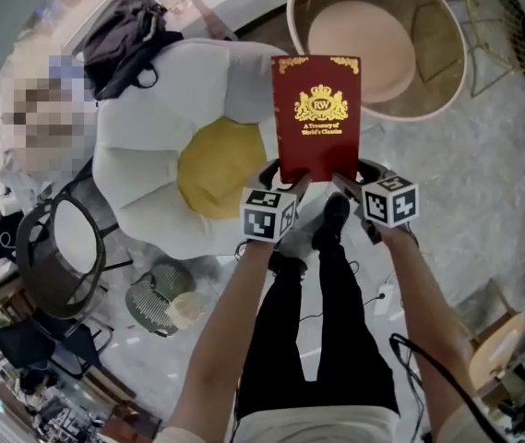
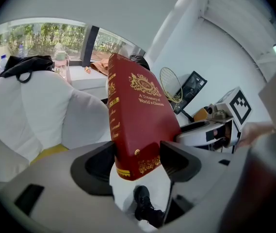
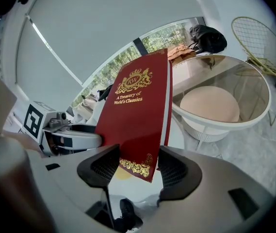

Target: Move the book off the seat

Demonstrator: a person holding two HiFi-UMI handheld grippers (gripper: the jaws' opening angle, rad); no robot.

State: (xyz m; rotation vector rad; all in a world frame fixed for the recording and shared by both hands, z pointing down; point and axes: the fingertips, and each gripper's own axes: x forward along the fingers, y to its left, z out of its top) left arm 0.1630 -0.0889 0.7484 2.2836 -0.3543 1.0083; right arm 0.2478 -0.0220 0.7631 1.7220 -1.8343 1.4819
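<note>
**Red book held up between two seats**

The pale stone floor [image 1: 465, 173] takes up the right and near side of the scene, with open room to the right of the person's legs. At left stands a big flower-shaped seat [image 1: 142, 155], with white petals round a yellow middle; that middle lies bare. A black bag [image 1: 128, 35] rests on its far petals. At far right is a round tub chair [image 1: 451, 86] with a beige cushion [image 1: 359, 35] in its bowl. A yellow wire chair [image 1: 507, 17] stands beyond it at the far right edge.

The book [image 1: 317, 118] is off the seat. It is held upright in the air over the gap between the flower seat's right petals and the tub chair's near rim. Its gold-printed cover faces the person, and below it are the floor and a black shoe [image 1: 331, 220].

The left gripper [image 2: 138, 161] has its fingers [image 2: 99, 166] closed on the book's lower corner at the spine, pressing both covers. The right gripper [image 3: 138, 166] holds the opposite lower corner, and its fingers [image 3: 179, 171] are drawn in against front and back. The two grippers sit close side by side, near the person's knees.
</note>
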